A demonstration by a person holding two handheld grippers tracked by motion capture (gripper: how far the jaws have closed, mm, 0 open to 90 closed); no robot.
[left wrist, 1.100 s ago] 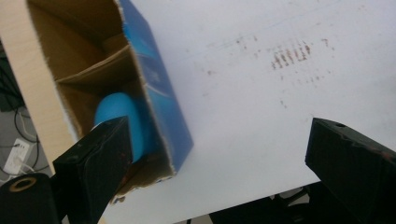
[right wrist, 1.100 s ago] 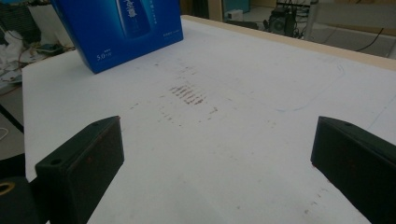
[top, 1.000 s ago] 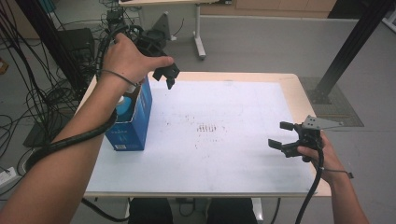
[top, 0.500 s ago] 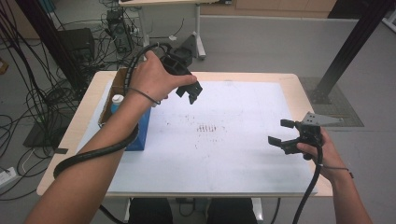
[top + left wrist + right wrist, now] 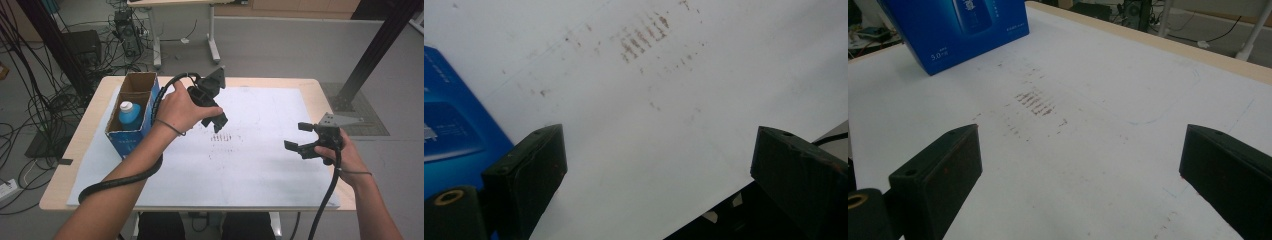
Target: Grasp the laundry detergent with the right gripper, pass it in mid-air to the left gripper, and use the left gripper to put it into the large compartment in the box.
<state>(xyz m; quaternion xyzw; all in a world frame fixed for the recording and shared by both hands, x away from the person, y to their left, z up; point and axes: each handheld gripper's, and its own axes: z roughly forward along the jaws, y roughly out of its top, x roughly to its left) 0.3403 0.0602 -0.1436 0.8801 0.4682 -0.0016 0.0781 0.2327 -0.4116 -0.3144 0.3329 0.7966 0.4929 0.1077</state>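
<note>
A blue carton (image 5: 131, 131) stands open-topped at the table's left, with a blue bottle with a white cap (image 5: 129, 113) upright inside it. My left gripper (image 5: 213, 113) hovers over the white sheet (image 5: 260, 165) just right of the carton, open, with nothing between its jaws. The left gripper view (image 5: 659, 155) looks down on the sheet, and the carton (image 5: 454, 135) sits at its left edge. My right gripper (image 5: 298, 136) is low over the sheet's right side, open and empty. In its view (image 5: 1083, 165) the carton (image 5: 958, 25) stands far across the sheet.
Brown smudge marks (image 5: 225, 137) stain the middle of the sheet. The wooden table edge (image 5: 325, 95) runs around the sheet. Cables and equipment (image 5: 55, 75) lie on the floor to the left, and another table's legs (image 5: 212, 45) stand behind.
My left gripper has swung right from above the carton to over the sheet, uncovering the carton's open top and the bottle. The right gripper has barely moved.
</note>
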